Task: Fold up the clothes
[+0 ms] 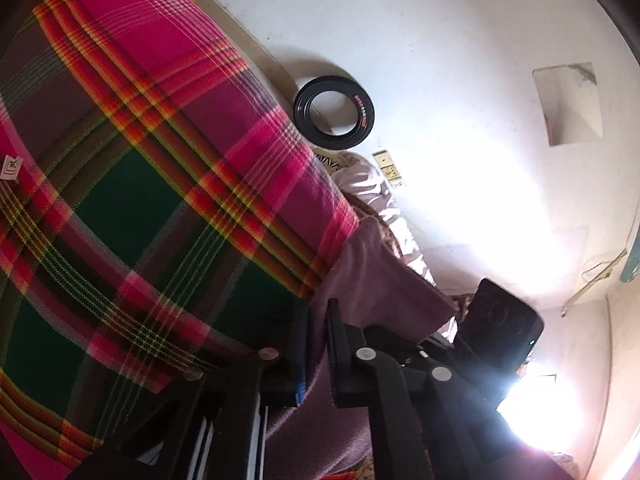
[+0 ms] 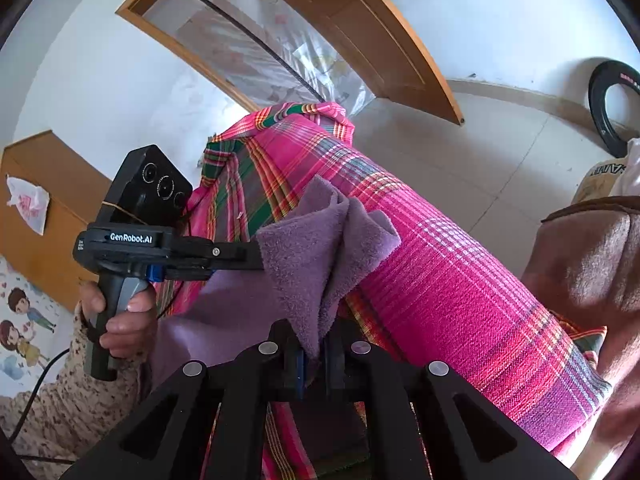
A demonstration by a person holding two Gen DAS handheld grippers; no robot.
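A purple towel (image 2: 320, 248) hangs bunched between both grippers, in front of a pink plaid cloth (image 2: 440, 272) draped over a rounded form. My right gripper (image 2: 314, 354) is shut on the towel's lower fold. In the right wrist view my left gripper (image 2: 258, 258) comes in from the left, held by a hand (image 2: 120, 312), and is shut on the towel's left edge. From the left wrist camera, the left gripper (image 1: 318, 320) pinches the purple towel (image 1: 360, 280), with the plaid cloth (image 1: 140, 160) filling the left side. The right gripper's black housing (image 1: 500, 320) sits just beyond the towel.
A black tyre (image 2: 612, 108) leans on the white wall, also in the left wrist view as the tyre (image 1: 334, 114). A wooden door (image 2: 380, 40) stands behind, a wooden cabinet (image 2: 40, 200) at left, a brown cushion (image 2: 592, 260) at right. Pale tile floor (image 2: 460, 152) lies beyond.
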